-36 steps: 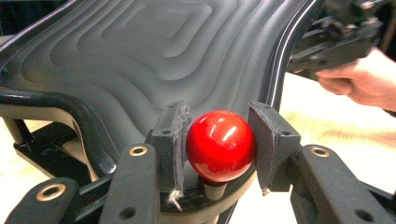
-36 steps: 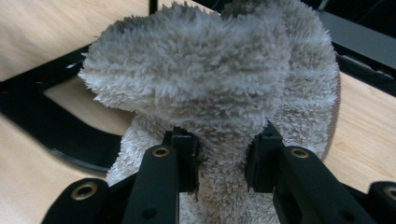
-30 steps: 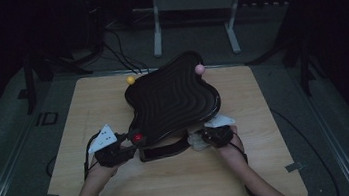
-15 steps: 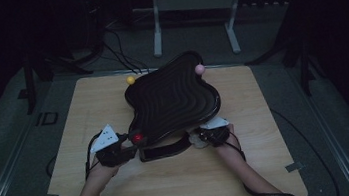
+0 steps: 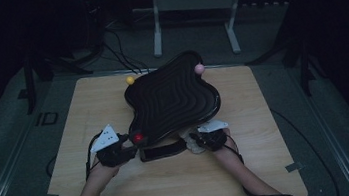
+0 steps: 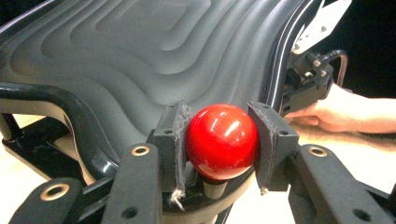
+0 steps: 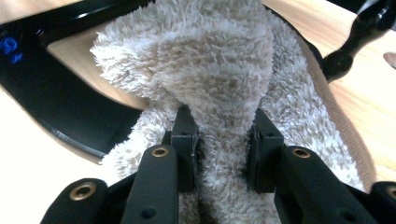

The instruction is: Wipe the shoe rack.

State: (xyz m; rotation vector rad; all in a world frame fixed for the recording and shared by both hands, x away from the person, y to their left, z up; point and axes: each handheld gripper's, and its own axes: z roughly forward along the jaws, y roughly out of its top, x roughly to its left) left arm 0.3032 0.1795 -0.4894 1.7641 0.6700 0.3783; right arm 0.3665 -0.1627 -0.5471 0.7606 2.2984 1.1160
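A black tray (image 5: 172,98) with wavy ridges sits tilted on a black stand (image 5: 161,151) in the middle of the wooden table. It has ball knobs at its corners. My left gripper (image 5: 129,146) is shut on the red ball (image 5: 138,137) at the near left corner. In the left gripper view both pads press the red ball (image 6: 222,140). My right gripper (image 5: 197,141) is at the tray's near right edge. Its jaws have just been closing and are shut on a fluffy cream cloth (image 7: 219,70), which lies against the stand (image 7: 60,107).
A yellow ball (image 5: 130,80) and a pink ball (image 5: 199,68) mark the tray's far corners. The wooden table (image 5: 265,117) has bare surface on both sides of the tray. Cables and a metal frame (image 5: 190,0) stand on the dark floor behind it.
The right gripper has shifted slightly with the cloth. The left gripper and the tray look unchanged.
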